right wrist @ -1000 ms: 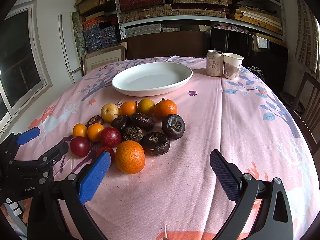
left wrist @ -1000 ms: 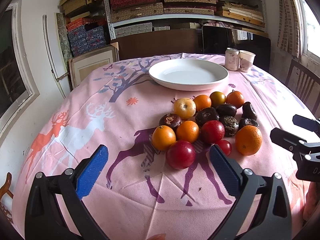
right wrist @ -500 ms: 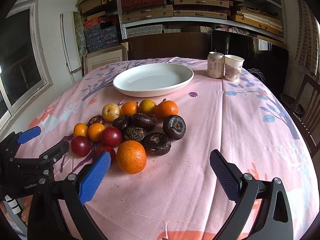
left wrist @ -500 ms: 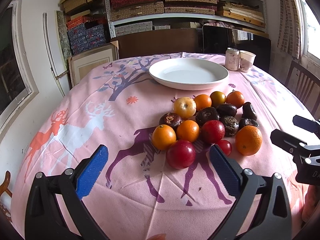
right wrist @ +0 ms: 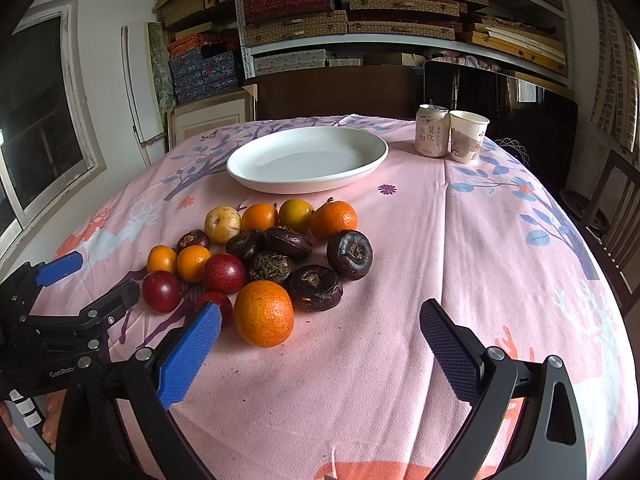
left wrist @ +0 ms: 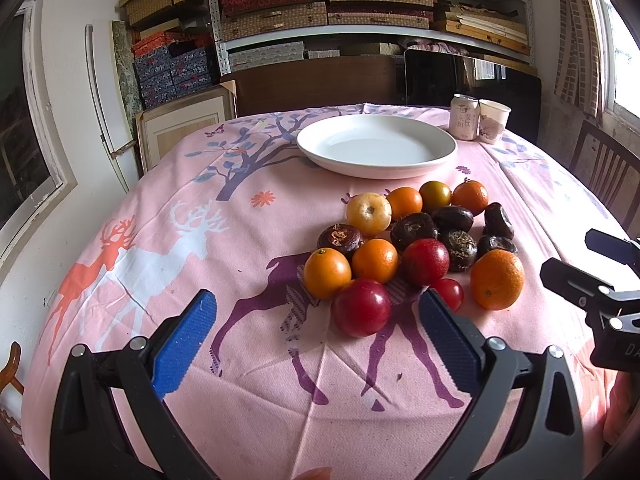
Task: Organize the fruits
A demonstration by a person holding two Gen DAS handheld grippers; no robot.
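A pile of fruit lies on the pink tablecloth: oranges, red plums, dark water chestnuts and a yellow one. The nearest red plum (left wrist: 361,307) lies just ahead of my left gripper (left wrist: 316,340), which is open and empty. A large orange (right wrist: 263,313) lies just ahead and left of my right gripper (right wrist: 320,344), also open and empty. An empty white plate (left wrist: 376,146) stands behind the pile; it also shows in the right wrist view (right wrist: 308,158). The right gripper shows in the left view (left wrist: 592,276), the left gripper in the right view (right wrist: 76,284).
A drink can (right wrist: 431,131) and a paper cup (right wrist: 467,136) stand at the back right of the round table. Wooden chairs (left wrist: 604,172) stand to the right. Shelves of boxes (left wrist: 320,0) fill the back wall.
Both grippers have stayed almost still and open. The right wrist view has shifted slightly. No fruit has moved.
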